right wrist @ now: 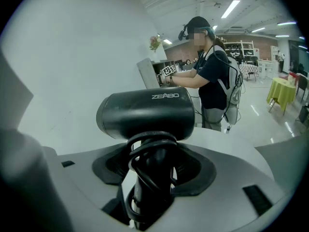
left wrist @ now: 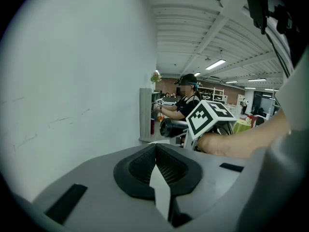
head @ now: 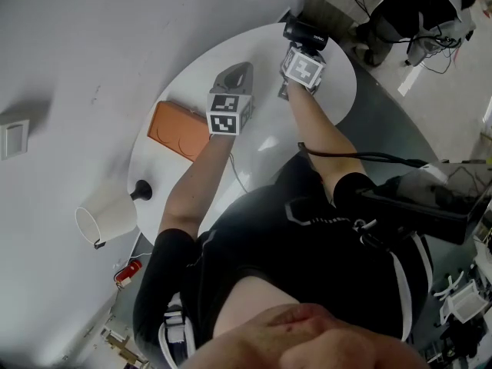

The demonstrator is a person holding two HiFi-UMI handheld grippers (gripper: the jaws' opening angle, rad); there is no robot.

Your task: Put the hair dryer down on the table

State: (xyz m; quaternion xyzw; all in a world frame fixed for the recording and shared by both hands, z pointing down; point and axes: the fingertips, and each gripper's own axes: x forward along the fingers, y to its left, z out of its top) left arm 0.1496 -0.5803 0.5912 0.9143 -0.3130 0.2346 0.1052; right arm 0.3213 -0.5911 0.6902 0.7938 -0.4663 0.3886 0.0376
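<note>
- Closest to the lens, the right tool clamps the handle of the hair dryer, held upright over the white desk, near its far rim.
- Loops of cord are wound round the handle between the pads. On release they may snag a jaw and drag the dryer along.
- Stood upright, the top-heavy barrel could topple and roll off that rim.
- The left tool is closed on nothing, so it gives no steadying support.

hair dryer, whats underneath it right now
The white table lies below the hair dryer. The right gripper, shut on the hair dryer from beneath, covers its underside, so whether it touches the table cannot be seen.
</note>
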